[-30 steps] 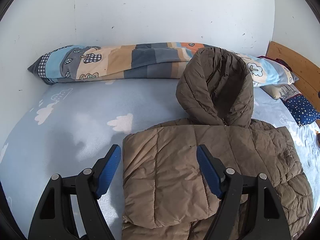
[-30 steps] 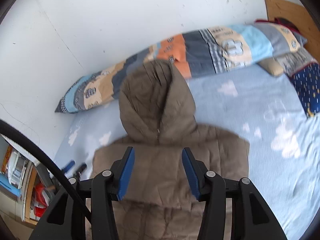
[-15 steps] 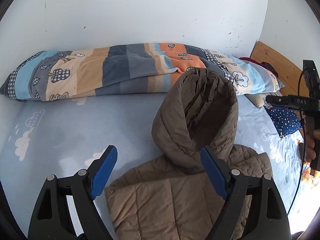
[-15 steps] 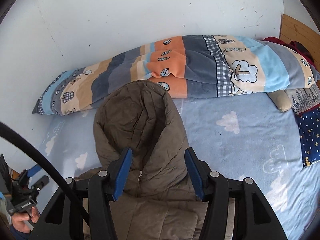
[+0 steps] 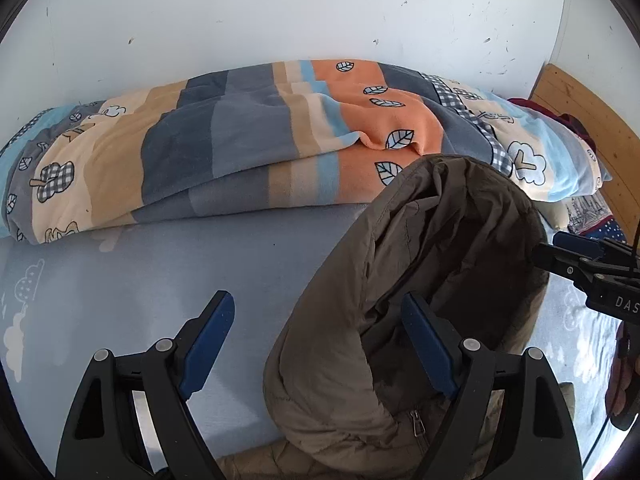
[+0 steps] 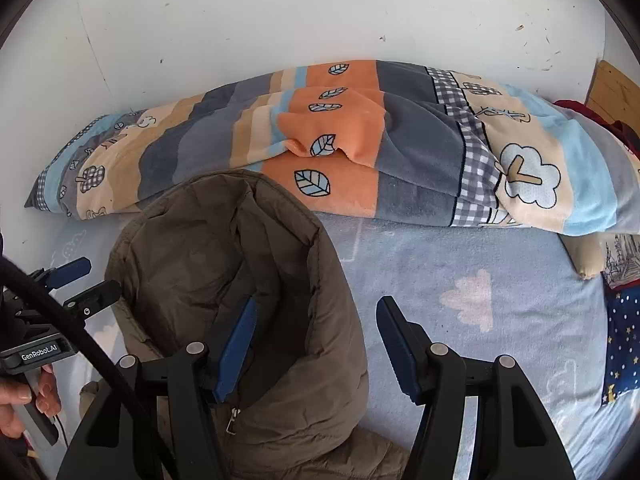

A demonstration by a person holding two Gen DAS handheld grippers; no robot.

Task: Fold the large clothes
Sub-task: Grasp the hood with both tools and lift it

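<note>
- Brown quilted fabric fills the near part of both my wrist views: the jacket (image 5: 360, 364) lies on the pale blue bed sheet (image 5: 160, 272), with its hood (image 6: 224, 264) spread open toward the far wall and its dark lining facing up
- At the near base of the hood I see a metal zip pull (image 6: 231, 424)
- My left gripper (image 5: 316, 344) stands with its jaws wide apart, having just been opening; its right blue pad sits over the dark hood lining, its left pad over bare sheet, and the left rim of the hood lies between them, but I cannot see either pad pressing on the cloth
- My right gripper (image 6: 316, 344) is also parted, its jaws having just been opening; its left pad is over the hood lining, its right pad over the sheet, with the right rim of the hood in the gap and nothing clamped
- From the right wrist view the other gripper shows at the left edge with a hand (image 6: 24, 400) round its grip, just beside the hood's left side
- Far across the bed, along the white wall (image 5: 280, 12), lies a rolled striped blanket (image 6: 360, 152) in orange, grey, beige and light blue with leaf and tree prints; the hood's tip is just in front of it
- At the right edge I see a navy starred pillow (image 6: 624, 344) and a wooden headboard (image 5: 580, 108)
</note>
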